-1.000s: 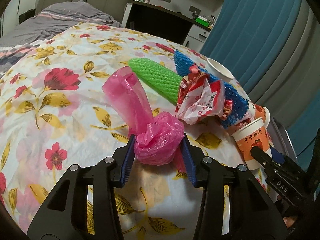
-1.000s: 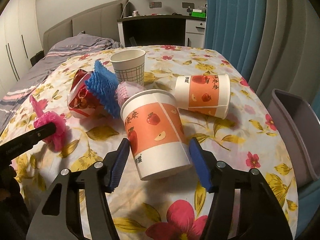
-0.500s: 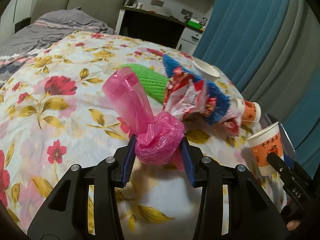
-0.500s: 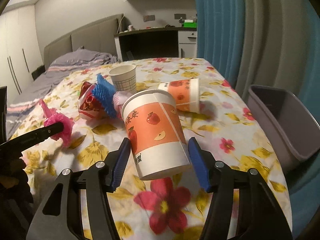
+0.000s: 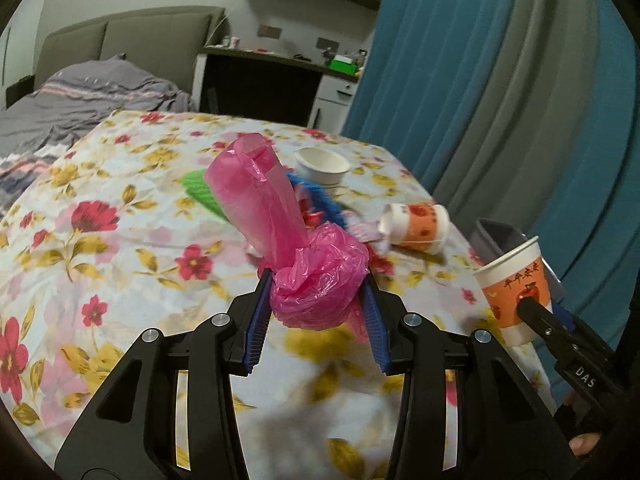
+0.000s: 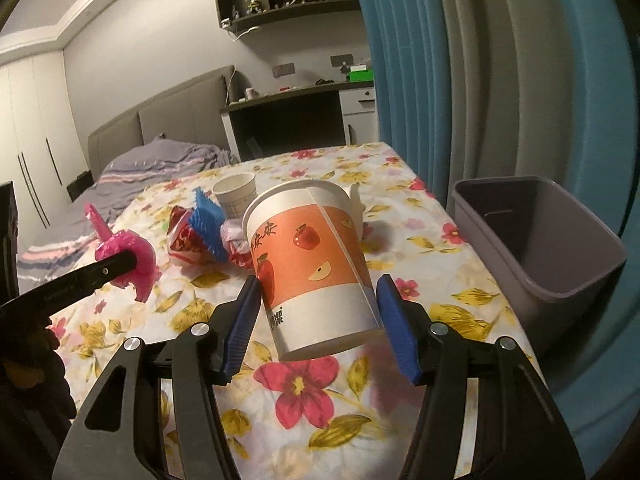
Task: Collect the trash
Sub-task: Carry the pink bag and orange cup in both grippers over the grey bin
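The left gripper (image 5: pixel 316 312) has its blue pads closed against a knotted pink plastic bag (image 5: pixel 316 280), holding it above the flowered tablecloth (image 5: pixel 120 248). The right gripper (image 6: pixel 318 316) is clamped on an orange paper cup (image 6: pixel 310 276) printed with apples, held tilted over the table edge. A grey bin (image 6: pixel 560 280) stands just beside the table on the right. On the cloth lie a second orange cup (image 5: pixel 420 229) on its side, a white cup (image 5: pixel 322 165), blue netting (image 6: pixel 206 222), green netting (image 5: pixel 200 192) and a red wrapper (image 6: pixel 182 240).
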A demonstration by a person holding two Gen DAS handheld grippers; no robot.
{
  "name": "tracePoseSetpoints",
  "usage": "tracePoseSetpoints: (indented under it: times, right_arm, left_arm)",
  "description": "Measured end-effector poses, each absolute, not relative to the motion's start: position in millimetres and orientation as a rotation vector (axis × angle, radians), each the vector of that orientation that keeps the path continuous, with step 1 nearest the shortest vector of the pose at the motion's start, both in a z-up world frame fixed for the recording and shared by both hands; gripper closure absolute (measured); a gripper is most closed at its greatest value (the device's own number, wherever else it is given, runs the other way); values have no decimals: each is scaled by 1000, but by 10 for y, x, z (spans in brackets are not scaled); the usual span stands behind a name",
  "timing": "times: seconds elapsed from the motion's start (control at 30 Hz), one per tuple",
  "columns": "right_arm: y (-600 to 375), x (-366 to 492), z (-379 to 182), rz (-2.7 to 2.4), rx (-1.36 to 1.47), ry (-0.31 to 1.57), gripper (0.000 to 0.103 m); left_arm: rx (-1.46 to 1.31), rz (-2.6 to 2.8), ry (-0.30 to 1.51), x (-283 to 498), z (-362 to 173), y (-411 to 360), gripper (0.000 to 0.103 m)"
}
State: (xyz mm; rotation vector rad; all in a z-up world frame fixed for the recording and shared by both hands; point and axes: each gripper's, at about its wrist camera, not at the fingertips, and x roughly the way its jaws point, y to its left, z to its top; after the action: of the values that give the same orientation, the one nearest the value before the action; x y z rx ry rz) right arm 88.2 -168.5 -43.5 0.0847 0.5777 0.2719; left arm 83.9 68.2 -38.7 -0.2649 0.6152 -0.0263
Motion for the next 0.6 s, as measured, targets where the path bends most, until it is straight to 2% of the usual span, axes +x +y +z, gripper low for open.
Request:
tracePoseSetpoints:
  times: [0.27, 0.6]
  right_arm:
    - [-2038, 826, -304, 234, 128, 536, 45]
    - [-2837, 942, -173, 48, 186, 456, 44]
  left_arm:
    - [-191, -129, 594, 939, -179, 139, 61]
    - [-80, -348, 553, 1495, 8, -1161, 61]
